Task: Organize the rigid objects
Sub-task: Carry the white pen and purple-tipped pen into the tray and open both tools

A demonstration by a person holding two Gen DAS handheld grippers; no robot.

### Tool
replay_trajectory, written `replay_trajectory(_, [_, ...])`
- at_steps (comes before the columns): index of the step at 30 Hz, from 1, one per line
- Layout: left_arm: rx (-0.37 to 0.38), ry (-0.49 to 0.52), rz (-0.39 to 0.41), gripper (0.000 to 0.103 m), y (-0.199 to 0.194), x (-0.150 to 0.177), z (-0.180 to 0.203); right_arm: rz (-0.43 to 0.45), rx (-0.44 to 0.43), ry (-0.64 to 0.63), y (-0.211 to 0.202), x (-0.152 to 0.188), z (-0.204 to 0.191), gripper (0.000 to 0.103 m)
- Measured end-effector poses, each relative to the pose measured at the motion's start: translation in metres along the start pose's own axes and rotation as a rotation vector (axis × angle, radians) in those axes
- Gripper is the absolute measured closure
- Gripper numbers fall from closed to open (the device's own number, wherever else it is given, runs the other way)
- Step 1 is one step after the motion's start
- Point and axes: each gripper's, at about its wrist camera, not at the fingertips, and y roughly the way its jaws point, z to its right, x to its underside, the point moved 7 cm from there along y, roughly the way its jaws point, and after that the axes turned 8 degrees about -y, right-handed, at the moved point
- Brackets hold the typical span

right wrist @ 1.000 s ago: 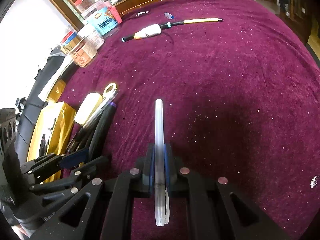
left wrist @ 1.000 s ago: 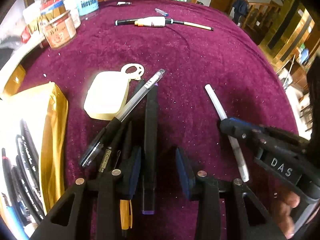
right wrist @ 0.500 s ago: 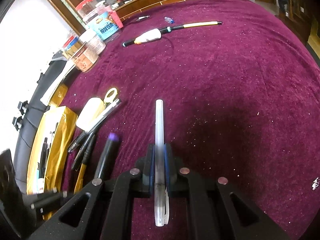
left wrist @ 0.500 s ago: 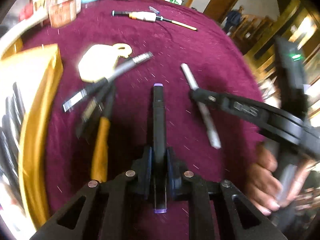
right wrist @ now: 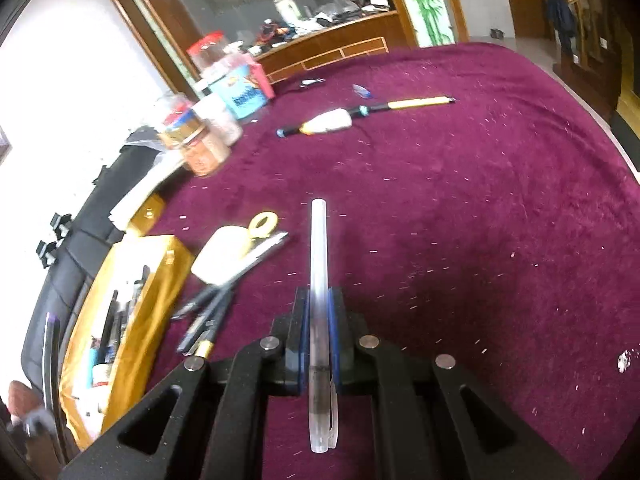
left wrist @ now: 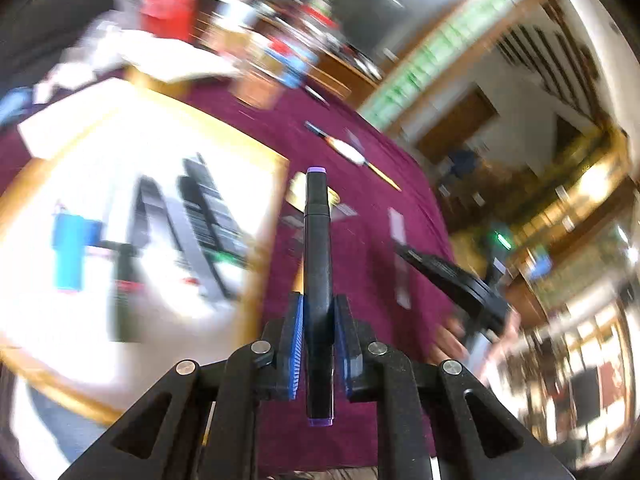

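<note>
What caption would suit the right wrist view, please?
Right gripper clamps a clear pen above the maroon cloth.

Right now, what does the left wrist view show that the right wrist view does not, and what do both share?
Only the left wrist view shows the left gripper shut on the black purple-tipped marker.

Only the right wrist view shows the right gripper's fingers gripping the clear pen, the loose pens and the jars.

Both show the gold box of pens and the maroon tablecloth.
</note>
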Motion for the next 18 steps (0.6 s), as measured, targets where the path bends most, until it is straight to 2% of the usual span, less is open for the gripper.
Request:
replay_trajectory(4, [-0.096, -0.083, 0.117, 0.089, -0.035, -0.025, -0.044, 0.019, -0.18, -0.07, -0.022, -0.003, -0.061, 0.095])
replay_trajectory(8, [-0.156, -0.112, 0.143, 0.089, -0.04, -0.034, -0.072, -0.007, -0.341, -0.222, -0.027, 0.004, -0.141, 0.094])
replay_trajectory(13, [-0.179, -0.161, 0.117, 0.089, -0.035, -0.032, -0.1, -0.098, -0.405, -0.305, 0.011, 0.014, -0.21, 0.094])
replay_trajectory(18, [-0.206, -0.18, 0.108, 0.089, -0.025, -0.036, -0.115, -0.182, -0.384, -0.346, 0.068, 0.016, -0.246, 0.094])
